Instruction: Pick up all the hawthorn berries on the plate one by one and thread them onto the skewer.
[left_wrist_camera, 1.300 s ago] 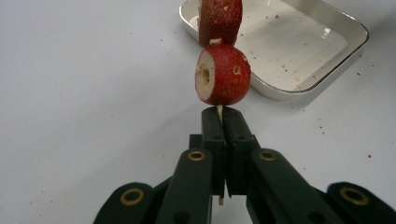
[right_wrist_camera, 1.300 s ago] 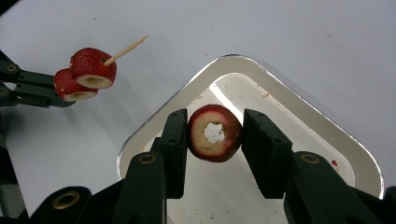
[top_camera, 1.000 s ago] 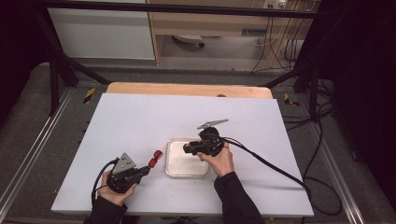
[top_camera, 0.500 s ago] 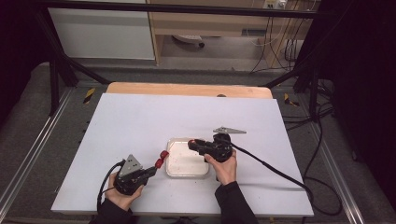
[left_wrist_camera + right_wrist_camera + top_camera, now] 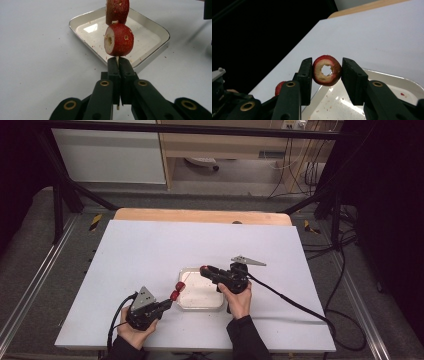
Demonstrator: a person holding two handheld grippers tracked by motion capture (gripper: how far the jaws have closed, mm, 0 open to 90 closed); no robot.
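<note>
Your left gripper (image 5: 170,301), lower left of high view: jaws pinched tight on skewer (image 5: 117,59), two red fruits (image 5: 118,39) threaded above them, at tray's left edge.
Your right gripper (image 5: 206,270), centre of high view: jaws clamped on cored fruit ring (image 5: 327,70), held over tray (image 5: 216,305).
Tray: white, square, crumb-speckled, centre of table (image 5: 150,245).
</note>
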